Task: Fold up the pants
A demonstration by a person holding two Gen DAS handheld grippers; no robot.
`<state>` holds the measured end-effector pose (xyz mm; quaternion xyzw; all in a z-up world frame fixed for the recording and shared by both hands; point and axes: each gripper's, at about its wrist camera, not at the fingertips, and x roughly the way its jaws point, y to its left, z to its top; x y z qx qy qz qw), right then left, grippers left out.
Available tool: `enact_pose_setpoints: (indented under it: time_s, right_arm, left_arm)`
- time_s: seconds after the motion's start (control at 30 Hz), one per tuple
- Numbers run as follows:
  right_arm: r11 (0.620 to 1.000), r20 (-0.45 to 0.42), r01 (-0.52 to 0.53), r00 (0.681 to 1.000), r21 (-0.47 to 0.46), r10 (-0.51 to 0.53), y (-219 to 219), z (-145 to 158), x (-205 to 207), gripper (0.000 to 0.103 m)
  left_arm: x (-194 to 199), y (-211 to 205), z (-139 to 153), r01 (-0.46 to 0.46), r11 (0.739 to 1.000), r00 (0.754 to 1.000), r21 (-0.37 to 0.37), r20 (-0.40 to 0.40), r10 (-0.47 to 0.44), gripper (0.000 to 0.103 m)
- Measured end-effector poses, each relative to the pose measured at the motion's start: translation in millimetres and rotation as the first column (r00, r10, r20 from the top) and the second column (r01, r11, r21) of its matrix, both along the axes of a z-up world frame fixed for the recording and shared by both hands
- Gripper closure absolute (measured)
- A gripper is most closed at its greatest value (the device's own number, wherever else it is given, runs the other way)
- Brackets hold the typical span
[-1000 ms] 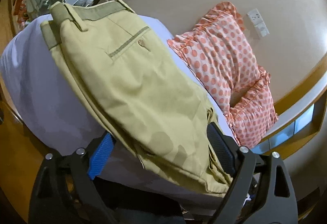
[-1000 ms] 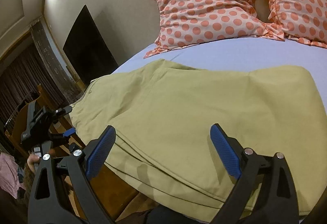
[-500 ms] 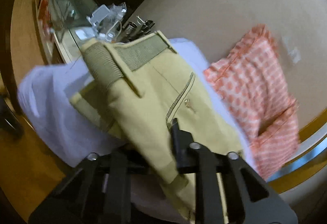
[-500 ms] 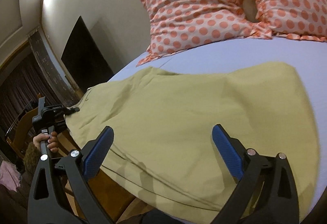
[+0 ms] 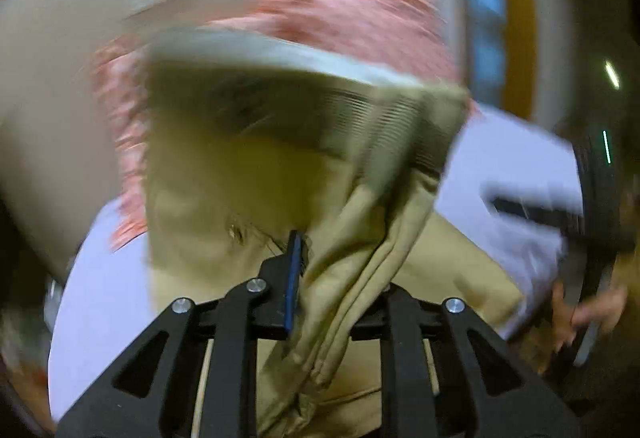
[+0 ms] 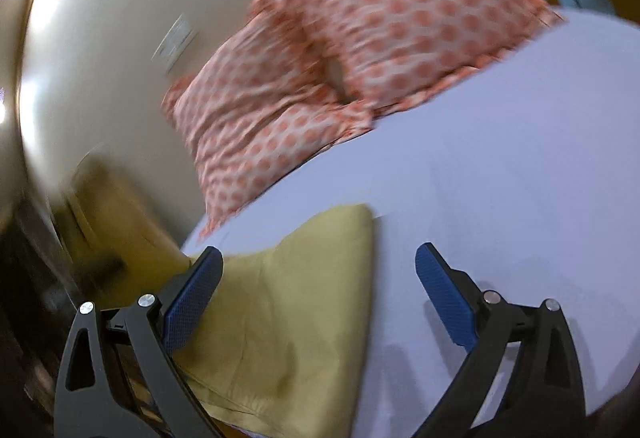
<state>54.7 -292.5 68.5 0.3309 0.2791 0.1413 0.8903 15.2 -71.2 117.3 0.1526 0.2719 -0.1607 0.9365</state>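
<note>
The khaki pants [image 5: 256, 174] hang bunched from my left gripper [image 5: 340, 278], which is shut on a fold of the fabric and holds the waistband end lifted above the bed; this view is motion-blurred. In the right wrist view the other end of the pants [image 6: 296, 302] lies flat on the lavender sheet [image 6: 500, 178], its edge between and left of my open right gripper [image 6: 320, 298], which hovers just above it and holds nothing.
Two orange polka-dot pillows [image 6: 340, 58] lean at the head of the bed against the beige wall. The other handheld gripper and a hand [image 5: 584, 310] show at the right edge of the left wrist view. The bed's wooden edge lies lower left.
My left gripper has closed on the pants and swung them up and across, toward the pillows. The right gripper's view has shifted right; far less of the pants now lies before it.
</note>
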Motion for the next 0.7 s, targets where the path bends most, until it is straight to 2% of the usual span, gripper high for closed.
enact_pose_setpoints:
  time_s: [0.03, 0.1, 0.13, 0.2, 0.23, 0.27, 0.33, 0.37, 0.4, 0.47, 0.53, 0.57, 0.6, 0.63, 0.67, 0.7]
  right_arm:
    - [0.999, -0.012, 0.007, 1.0, 0.034, -0.007, -6.7, -2.4, 0.5, 0.004]
    - [0.997, -0.049, 0.0, 0.999, 0.073, 0.004, -12.9, -8.5, 3.5, 0.004]
    - [0.997, -0.08, -0.018, 0.997, 0.072, 0.024, -11.2, -12.3, 8.2, 0.004]
    - [0.998, -0.134, -0.057, 0.989, 0.036, 0.061, -3.2, -17.6, 18.6, 0.005]
    - [0.997, -0.15, -0.075, 0.986, 0.023, 0.078, 0.4, -20.1, 22.7, 0.005]
    - [0.996, -0.164, -0.094, 0.982, -0.005, 0.092, 5.7, -21.5, 28.8, 0.012]
    - [0.989, -0.192, -0.142, 0.972, -0.039, 0.132, 15.7, -24.8, 38.8, 0.019]
    - [0.985, -0.201, -0.164, 0.968, -0.049, 0.151, 20.3, -25.9, 43.9, 0.025]
    - [0.98, -0.211, -0.187, 0.963, -0.061, 0.17, 24.5, -27.0, 49.2, 0.029]
    - [0.967, -0.211, -0.223, 0.958, -0.125, 0.194, 35.8, -26.8, 59.3, 0.03]
    - [0.96, -0.204, -0.241, 0.956, -0.142, 0.21, 39.8, -28.1, 68.1, 0.033]
    - [0.958, -0.207, -0.252, 0.953, -0.136, 0.221, 40.4, -29.7, 72.6, 0.04]
    - [0.956, -0.21, -0.266, 0.948, -0.121, 0.237, 39.7, -30.6, 75.5, 0.04]
    - [0.954, -0.214, -0.281, 0.943, -0.102, 0.255, 38.5, -31.1, 78.0, 0.04]
    - [0.952, -0.215, -0.295, 0.938, -0.084, 0.272, 34.9, -31.6, 78.8, 0.044]
    - [0.947, -0.22, -0.316, 0.929, -0.06, 0.296, 30.1, -33.5, 79.4, 0.052]
  left_arm:
    - [-2.6, -27.5, -22.3, 0.056, 0.997, 0.998, 0.059, -0.018, -0.055, 0.086]
    - [-5.2, -55.0, -54.8, 0.111, 0.985, 0.993, 0.128, -0.062, -0.104, 0.086]
    - [-5.8, -63.6, -73.0, 0.136, 0.979, 0.987, 0.15, -0.105, -0.121, 0.085]
    - [-11.4, -60.2, -83.1, 0.125, 0.98, 0.987, 0.154, -0.117, -0.108, 0.082]
    - [-16.4, -54.1, -79.7, 0.127, 0.982, 0.987, 0.14, -0.114, -0.111, 0.081]
    - [-22.2, -45.7, -72.8, 0.131, 0.985, 0.986, 0.114, -0.12, -0.118, 0.075]
    - [-39.1, -19.1, -51.7, 0.156, 0.988, 0.98, 0.02, -0.131, -0.152, 0.07]
    - [-47.9, -9.5, -41.6, 0.16, 0.987, 0.979, -0.015, -0.126, -0.16, 0.064]
    - [-52.8, 3.6, -31.0, 0.153, 0.987, 0.981, -0.055, -0.111, -0.158, 0.054]
    - [-49.2, 38.9, -11.5, 0.087, 0.988, 0.992, -0.131, -0.08, -0.098, 0.04]
    - [-19.8, 90.2, -8.5, -0.057, 0.98, 0.993, -0.191, -0.113, 0.035, 0.038]
    - [-2.7, 109.8, -13.6, -0.123, 0.97, 0.982, -0.21, -0.165, 0.088, 0.037]
    - [16.5, 128.9, -22.8, -0.186, 0.956, 0.963, -0.227, -0.233, 0.132, 0.039]
    - [38.8, 150.1, -36.5, -0.244, 0.934, 0.935, -0.262, -0.321, 0.154, 0.039]
    - [51.9, 160.6, -46.4, -0.269, 0.922, 0.915, -0.28, -0.374, 0.153, 0.039]
    - [63.4, 166.5, -55.0, -0.272, 0.914, 0.9, -0.3, -0.416, 0.131, 0.039]
